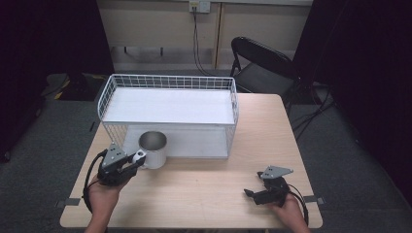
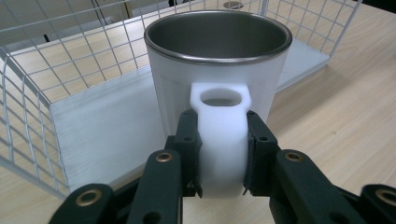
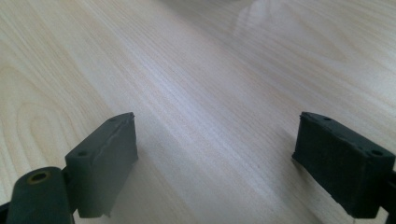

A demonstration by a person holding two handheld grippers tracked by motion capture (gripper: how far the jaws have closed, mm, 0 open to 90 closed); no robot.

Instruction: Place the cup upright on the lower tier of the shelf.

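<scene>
White wire rack [image 1: 167, 104] on wooden table [image 1: 252, 155]; black folding chair [image 1: 260, 63] behind table.

Mug [image 2: 217, 70]: white outside, steel-lined inside, standing upright and empty.
Handle [image 2: 222, 140]: white, chunky, with an oval hole at the top, facing the person.
Place: sitting at the open front of the white wire rack [image 1: 167, 97], near its left corner.

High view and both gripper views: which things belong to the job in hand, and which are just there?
In the job:
- white mug, gripped by its handle
- left gripper, shut on that handle
- wire rack, right behind the mug

Just there:
- right gripper, open over bare table
- folding chair beyond the table
- wall cable
</scene>
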